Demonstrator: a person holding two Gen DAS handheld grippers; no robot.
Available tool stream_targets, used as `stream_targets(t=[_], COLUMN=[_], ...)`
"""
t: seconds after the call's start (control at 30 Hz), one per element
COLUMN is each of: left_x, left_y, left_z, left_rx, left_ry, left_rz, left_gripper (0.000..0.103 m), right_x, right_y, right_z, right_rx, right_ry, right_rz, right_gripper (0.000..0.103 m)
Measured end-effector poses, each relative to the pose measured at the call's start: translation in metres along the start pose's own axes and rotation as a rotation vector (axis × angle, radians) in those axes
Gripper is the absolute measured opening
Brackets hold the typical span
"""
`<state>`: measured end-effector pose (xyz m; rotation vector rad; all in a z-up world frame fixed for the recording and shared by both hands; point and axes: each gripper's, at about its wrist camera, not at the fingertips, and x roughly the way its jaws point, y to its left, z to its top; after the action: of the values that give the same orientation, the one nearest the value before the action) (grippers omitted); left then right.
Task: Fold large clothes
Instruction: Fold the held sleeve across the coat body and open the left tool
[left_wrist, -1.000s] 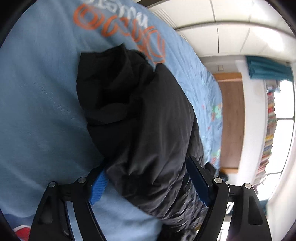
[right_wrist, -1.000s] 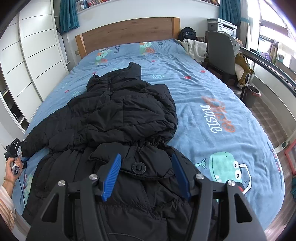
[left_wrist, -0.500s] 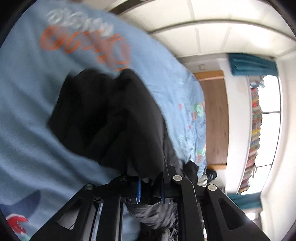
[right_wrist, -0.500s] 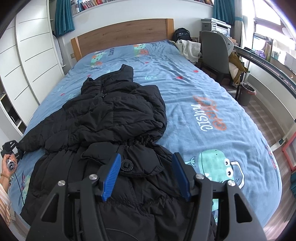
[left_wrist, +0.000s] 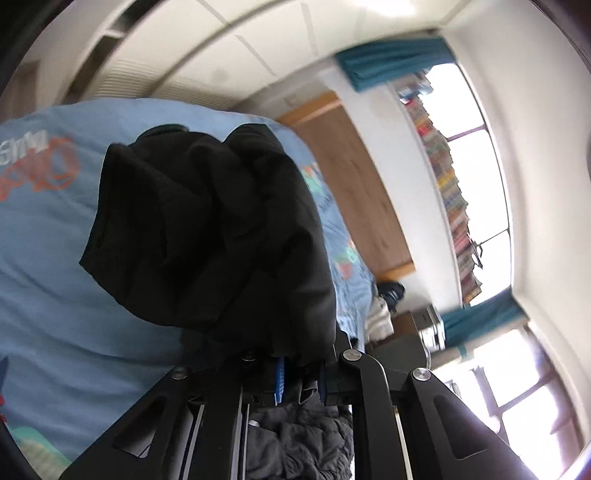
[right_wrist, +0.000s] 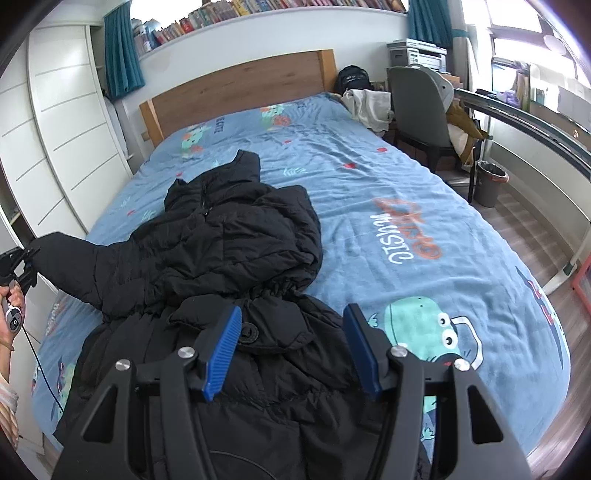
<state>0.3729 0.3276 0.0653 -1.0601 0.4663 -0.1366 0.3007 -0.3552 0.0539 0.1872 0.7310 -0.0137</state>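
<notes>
One black puffer coat (right_wrist: 221, 266) on one blue bed (right_wrist: 424, 206); two grippers. Left gripper (left_wrist: 297, 380) was wide open a second ago, now clamped on the sleeve cuff (left_wrist: 207, 229) and lifted. Right gripper (right_wrist: 291, 350) unchanged, about half open, empty, above the coat's waist. Only right view shows chair (right_wrist: 417, 107), bin (right_wrist: 489, 184), the person's hand (right_wrist: 13, 302).

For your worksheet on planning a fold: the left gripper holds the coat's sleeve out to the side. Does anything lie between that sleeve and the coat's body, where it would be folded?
Nothing visible does. The sleeve runs from the left gripper straight to the coat's body.
</notes>
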Motion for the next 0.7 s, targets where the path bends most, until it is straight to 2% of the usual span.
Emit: stream_targets(t=[0.27,0.4,0.7], left_x=[0.046,0.07,0.142], left_y=[-0.072,-0.089,-0.103], left_z=[-0.057,-0.095,-0.169], left_rx=[0.163,0.232,0.318], left_ry=[0.135,0.212,0.365], left_rz=[-0.054,-0.056,0.031], left_gripper=[0.012,0.012,0.012], right_x=[-0.013,-0.016,-0.017], right_y=[-0.029,-0.039,-0.063], right_z=[-0.006,-0.011,-0.021], right_rx=[0.06,0.071,0.099], right_ry=[-0.027,-0.029,-0.025], right_rz=[0.008,-0.013,-0.03], right_gripper=[0.056,0.056,0.056])
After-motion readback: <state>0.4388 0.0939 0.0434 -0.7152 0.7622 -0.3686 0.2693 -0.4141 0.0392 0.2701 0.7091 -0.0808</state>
